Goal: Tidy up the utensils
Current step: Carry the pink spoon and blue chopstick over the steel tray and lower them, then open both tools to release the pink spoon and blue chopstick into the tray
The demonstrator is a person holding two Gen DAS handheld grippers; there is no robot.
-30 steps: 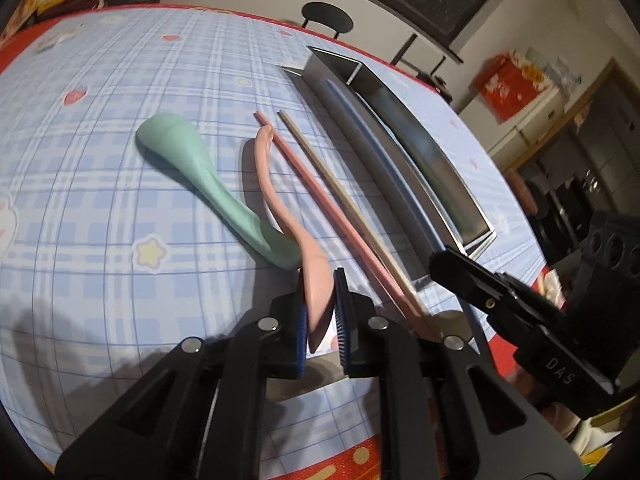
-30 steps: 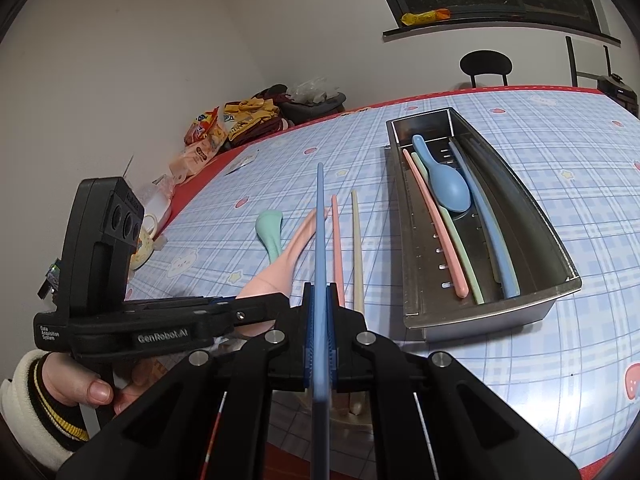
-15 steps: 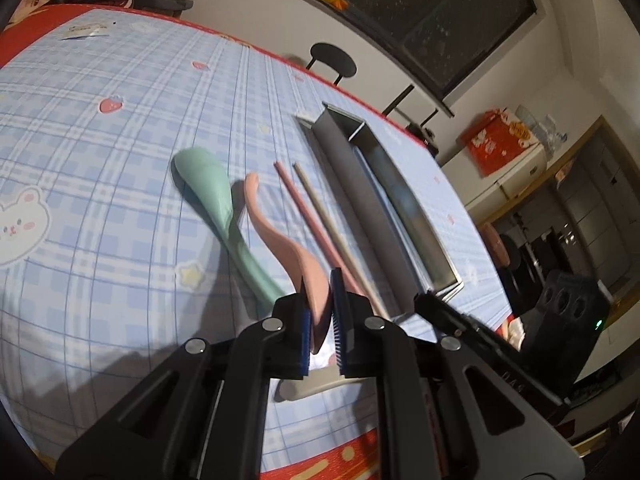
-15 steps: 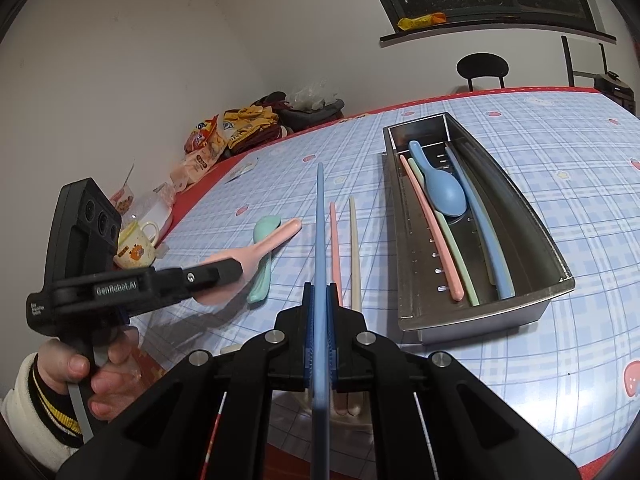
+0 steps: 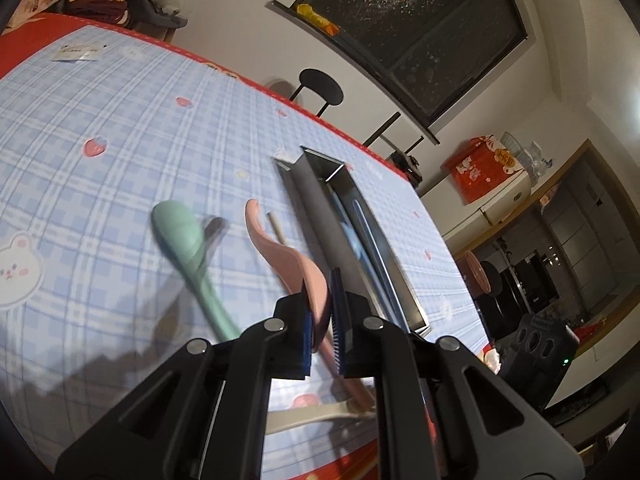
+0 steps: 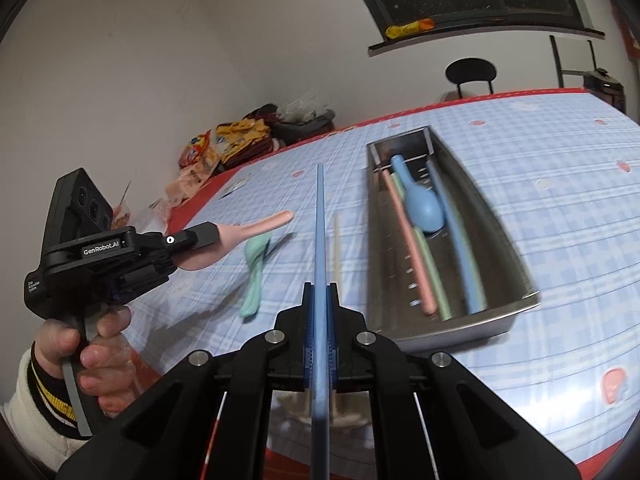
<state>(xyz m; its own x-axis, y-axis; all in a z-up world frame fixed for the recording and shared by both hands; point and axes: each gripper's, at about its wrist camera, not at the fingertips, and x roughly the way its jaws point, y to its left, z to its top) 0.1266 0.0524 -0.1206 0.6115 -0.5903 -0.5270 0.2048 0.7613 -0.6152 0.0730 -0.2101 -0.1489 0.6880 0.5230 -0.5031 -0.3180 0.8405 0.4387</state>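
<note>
My left gripper (image 5: 320,300) is shut on the handle of a pink spoon (image 5: 280,248), which hangs clear above the checked tablecloth; the right wrist view shows that gripper (image 6: 212,236) and the pink spoon (image 6: 260,226) raised at the left. My right gripper (image 6: 320,292) is shut on a blue chopstick (image 6: 320,232) that points forward over the table. A green spoon (image 6: 256,272) and a beige chopstick (image 6: 337,248) lie on the cloth. The metal tray (image 6: 500,248) holds a blue spoon (image 6: 422,208) and pink, green and blue chopsticks.
A hand (image 6: 100,356) in a white sleeve holds the left gripper's handle. Snack bags (image 6: 224,144) are piled at the table's far left corner. A black chair (image 6: 470,70) stands beyond the far edge. A pink chopstick (image 5: 352,384) lies under the left gripper.
The left gripper has risen with the pink spoon, lifting it off the cloth and away from the green spoon. The right gripper has stayed put with the blue chopstick.
</note>
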